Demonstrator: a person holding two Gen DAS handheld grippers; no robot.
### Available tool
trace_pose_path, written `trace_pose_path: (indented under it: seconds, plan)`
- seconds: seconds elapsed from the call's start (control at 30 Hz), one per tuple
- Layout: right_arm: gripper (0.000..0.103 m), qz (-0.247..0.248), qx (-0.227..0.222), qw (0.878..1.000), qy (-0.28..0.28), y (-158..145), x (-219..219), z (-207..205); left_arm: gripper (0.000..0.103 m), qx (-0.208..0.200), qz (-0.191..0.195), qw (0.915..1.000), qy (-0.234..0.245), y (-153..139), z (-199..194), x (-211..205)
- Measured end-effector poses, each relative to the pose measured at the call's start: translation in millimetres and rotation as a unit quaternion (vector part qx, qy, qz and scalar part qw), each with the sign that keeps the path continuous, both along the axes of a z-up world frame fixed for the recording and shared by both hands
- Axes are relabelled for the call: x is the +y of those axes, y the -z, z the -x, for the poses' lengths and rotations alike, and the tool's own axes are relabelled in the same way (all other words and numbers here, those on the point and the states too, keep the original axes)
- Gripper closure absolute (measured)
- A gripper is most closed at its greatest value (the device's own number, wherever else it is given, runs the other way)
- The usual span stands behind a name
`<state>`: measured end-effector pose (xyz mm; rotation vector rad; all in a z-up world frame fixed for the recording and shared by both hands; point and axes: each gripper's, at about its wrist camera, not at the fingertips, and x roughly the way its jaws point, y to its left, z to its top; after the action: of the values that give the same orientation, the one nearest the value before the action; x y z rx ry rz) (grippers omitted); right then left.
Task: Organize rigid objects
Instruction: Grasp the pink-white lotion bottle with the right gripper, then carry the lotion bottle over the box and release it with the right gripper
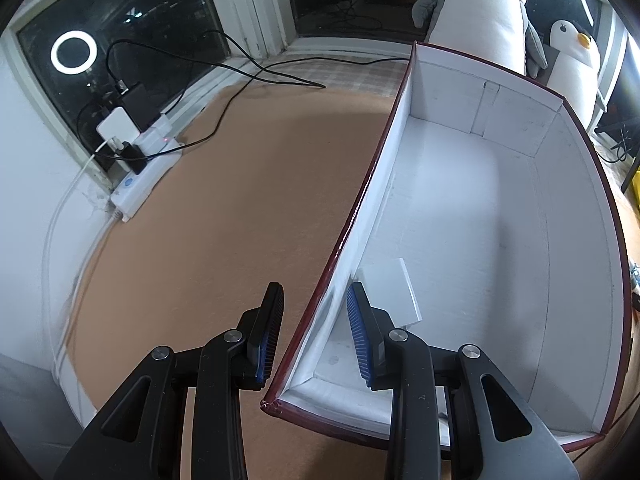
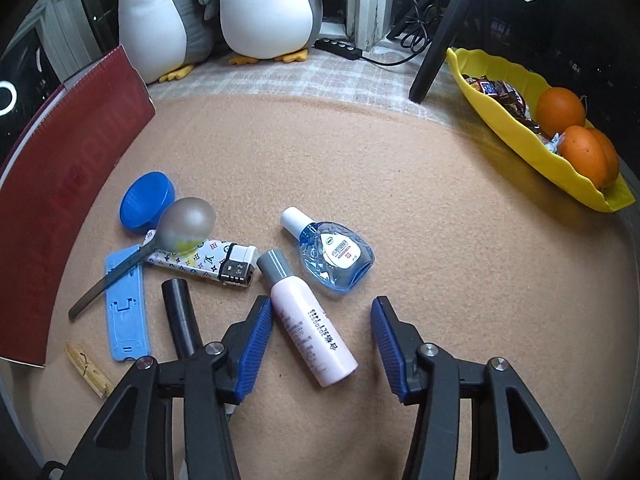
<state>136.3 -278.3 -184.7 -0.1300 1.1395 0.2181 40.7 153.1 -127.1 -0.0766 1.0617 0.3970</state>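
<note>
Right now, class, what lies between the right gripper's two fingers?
In the right wrist view, the pink bottle lies on the mat between the right gripper's fingers, nearer the left one.

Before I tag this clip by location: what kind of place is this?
Most likely a home, a padded window nook rather than a workshop: plush penguins sit by the dark window, a yellow snack tray holds oranges, and a power strip lies on the tan mat.

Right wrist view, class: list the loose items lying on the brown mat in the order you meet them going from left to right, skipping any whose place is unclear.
Light blue phone stand → black cylinder → patterned lighter → pink bottle → clear blue eye-drop bottle → yellow tray with oranges.
</note>
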Motion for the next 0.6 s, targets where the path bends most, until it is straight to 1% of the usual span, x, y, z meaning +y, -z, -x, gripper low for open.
trace_pose_path:
  seconds: [0.07,0.1,0.13,0.27,0.33,0.4,0.6]
  plan:
    - [0.068,-0.003,0.001,1.000,-0.003,-1,1,0,0.071,0.001,0.001,1.0000,0.000,0,0,0]
    - [0.077,-0.004,0.002,1.000,-0.004,-2,1,0,0.071,0.001,0.001,1.0000,0.001,1,0,-1]
    - [0.081,-0.004,0.003,1.000,-0.004,-2,2,0,0.071,0.000,0.001,1.0000,0.001,1,0,-1]
    - [0.085,0.000,0.002,1.000,-0.004,-2,5,4,0.071,-0.002,0.003,1.0000,0.000,1,1,0]
    - [0.085,-0.004,0.001,1.000,-0.002,-4,5,7,0.071,-0.003,0.005,1.0000,0.000,0,1,1]
    - [0.085,-0.021,0.001,1.000,-0.004,-10,7,12,0.071,-0.006,0.007,1.0000,0.000,-1,2,1]
    - [0.085,-0.036,-0.026,0.999,-0.014,-40,20,29,0.071,-0.015,0.012,0.9998,0.002,-3,3,3]
